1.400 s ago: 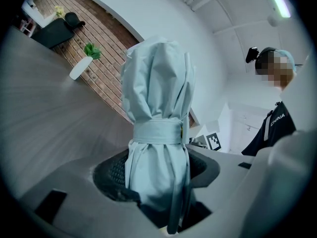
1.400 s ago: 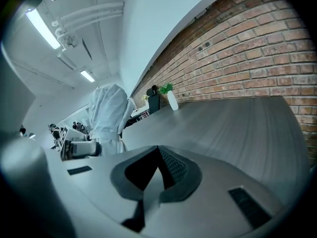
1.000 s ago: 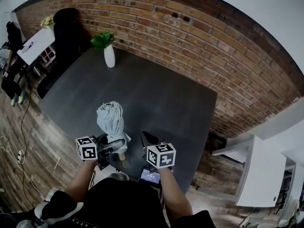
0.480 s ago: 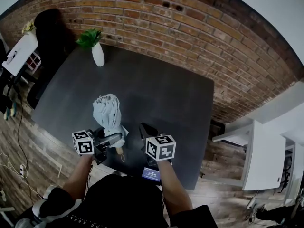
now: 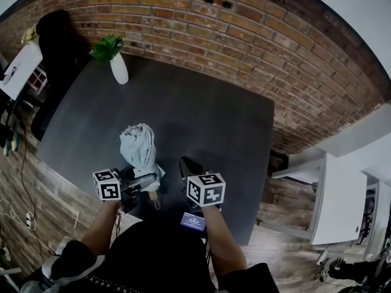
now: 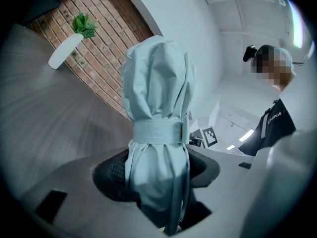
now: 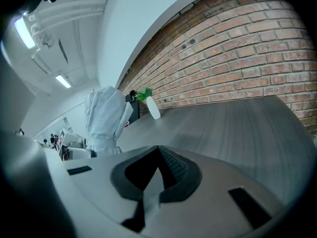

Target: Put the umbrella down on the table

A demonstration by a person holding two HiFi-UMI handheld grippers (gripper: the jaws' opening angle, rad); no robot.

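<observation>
**Head view: pale grey-blue folded fabric umbrella held upright over the dark grey desk**

The left gripper holds the umbrella at the near edge of the desk, toward the near-left corner. The bunched end of the umbrella points up, and a small pale handle end shows just below the jaws. The umbrella is not lying on the desk; it stands upright in the grip.

In the left gripper view, the jaws of the left gripper are closed on the umbrella. The dark pads press on the fabric from both sides, just under the sewn strap that ties the folds together.

The right gripper is beside it, also at the near edge, and it does not touch the umbrella. In the right gripper view, its jaws meet at the tips and nothing is between them. The umbrella shows there at the left, apart from this gripper.

A white slim vase with a green plant stands at the far-left corner of the desk, well apart from the umbrella. A red brick wall runs along the far edge of the desk.
</observation>
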